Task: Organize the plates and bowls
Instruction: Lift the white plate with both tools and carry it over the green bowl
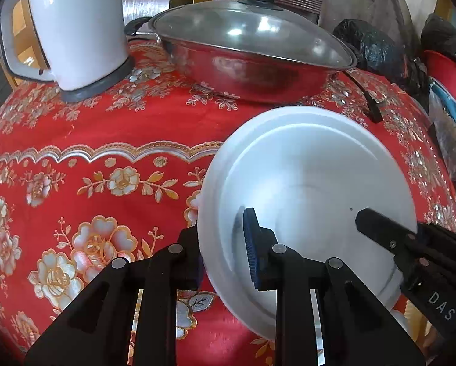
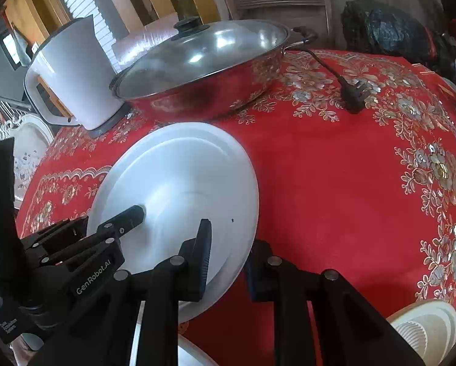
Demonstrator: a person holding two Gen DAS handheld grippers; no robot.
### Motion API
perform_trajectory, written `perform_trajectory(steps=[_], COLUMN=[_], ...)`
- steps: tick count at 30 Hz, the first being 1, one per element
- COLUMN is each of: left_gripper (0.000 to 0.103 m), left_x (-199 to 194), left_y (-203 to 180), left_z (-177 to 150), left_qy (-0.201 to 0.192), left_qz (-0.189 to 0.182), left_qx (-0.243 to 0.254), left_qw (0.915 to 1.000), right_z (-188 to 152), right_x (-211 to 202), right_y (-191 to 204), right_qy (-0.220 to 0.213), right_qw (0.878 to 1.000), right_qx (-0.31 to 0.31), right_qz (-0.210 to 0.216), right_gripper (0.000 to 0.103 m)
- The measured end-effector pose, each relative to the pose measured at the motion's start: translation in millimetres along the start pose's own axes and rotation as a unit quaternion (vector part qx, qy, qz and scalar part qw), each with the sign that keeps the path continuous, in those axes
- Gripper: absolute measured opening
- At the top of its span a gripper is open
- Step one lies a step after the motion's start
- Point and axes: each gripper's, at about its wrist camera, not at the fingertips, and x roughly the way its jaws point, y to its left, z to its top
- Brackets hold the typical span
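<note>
where fingers [image 1: 252, 244] clamp, white plate [image 1: 307, 183] rim hidden

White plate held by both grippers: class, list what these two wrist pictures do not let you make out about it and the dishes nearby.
- White plate: underside hidden by the plate itself, both views.
- Left gripper: its outer jaw is behind the plate rim, left wrist view.
- Ribbed pale dish: cut off by the bottom edge, right wrist view.
- White rim: mostly hidden by the right gripper, so plate or bowl is unclear.
</note>
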Motion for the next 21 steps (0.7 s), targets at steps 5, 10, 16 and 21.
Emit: perform_trajectory(steps=[5, 10, 16, 21], left_gripper=[0.022, 0.022, 0.022, 0.022], left_x=[-10.5, -26.9, -66.9, -101.0], left_y=[4.3, 13.5, 35.9, 65.0], left_z=[-1.8, -3.9, -13.6, -32.1], left_qy=[-0.003, -0.006, -0.028, -0.046], left_qz=[0.001, -0.007, 0.007, 0.025], left_qx=[-0.002, -0.010, -0.020, -0.033], left_qw=[1.0000, 0.9999, 0.9994, 0.9981], right_z=[-1.7, -2.1, -5.7, -16.6], right_x=[3.6, -6.8, -26.3, -41.8], right_y=[7.9, 23.3, 50.0, 85.7], right_qy=[0.014, 0.010, -0.003, -0.011], right_qw=[1.000, 0.999, 0.998, 0.997], right_qx=[-0.013, -0.035, -0.055, -0.078], right_qz=[-0.004, -0.013, -0.006, 0.015], right_gripper=[0.018, 0.018, 0.019, 0.019])
